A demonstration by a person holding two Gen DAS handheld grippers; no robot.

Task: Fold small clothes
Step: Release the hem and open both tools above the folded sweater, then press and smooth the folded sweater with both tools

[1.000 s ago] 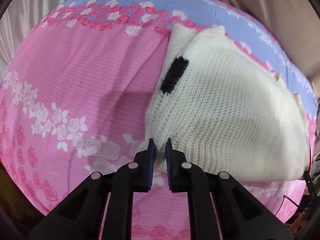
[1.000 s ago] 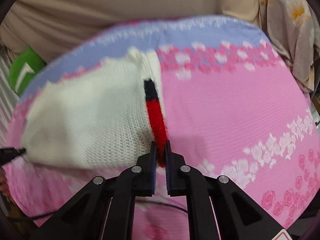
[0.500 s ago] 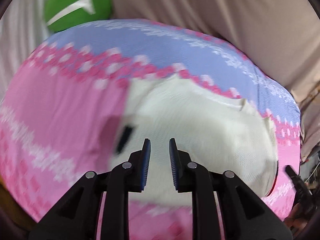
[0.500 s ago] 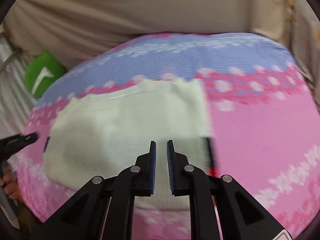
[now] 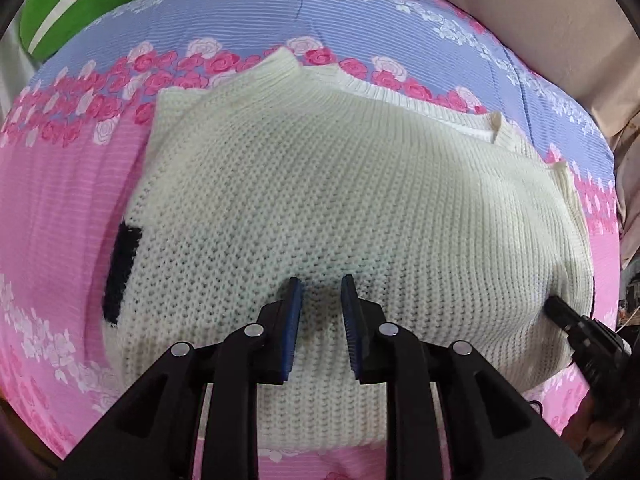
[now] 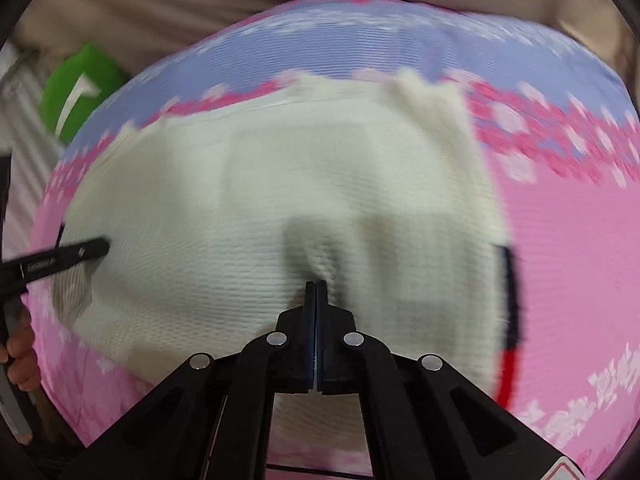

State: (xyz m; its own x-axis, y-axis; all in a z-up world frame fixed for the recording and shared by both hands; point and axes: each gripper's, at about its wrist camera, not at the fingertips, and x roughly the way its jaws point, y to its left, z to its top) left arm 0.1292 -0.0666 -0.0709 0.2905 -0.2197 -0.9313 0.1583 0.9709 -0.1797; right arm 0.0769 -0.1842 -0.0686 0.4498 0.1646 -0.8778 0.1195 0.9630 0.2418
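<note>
A cream knitted sweater [image 5: 340, 208] lies folded flat on a pink and blue floral bedsheet [image 5: 68, 200]. A black patch [image 5: 120, 268] shows at its left edge. My left gripper [image 5: 320, 300] hovers over the sweater's near middle with its jaws a little apart and nothing between them. In the blurred right wrist view the sweater [image 6: 260, 200] fills the middle, with a black and red trim [image 6: 510, 320] at its right edge. My right gripper [image 6: 316, 286] is shut, tips pressed on the knit. The right gripper's tip also shows in the left wrist view [image 5: 560, 308].
A green cushion [image 5: 76, 4] lies at the far left corner of the bed. Beige fabric [image 5: 520, 8] hangs behind the bed. The left gripper's finger [image 6: 60, 258] and a hand [image 6: 20, 356] show at the left of the right wrist view.
Both grippers let go of the sweater's side edges, rose and moved in over the folded sweater. The left jaws opened a little wider; the right jaws closed.
</note>
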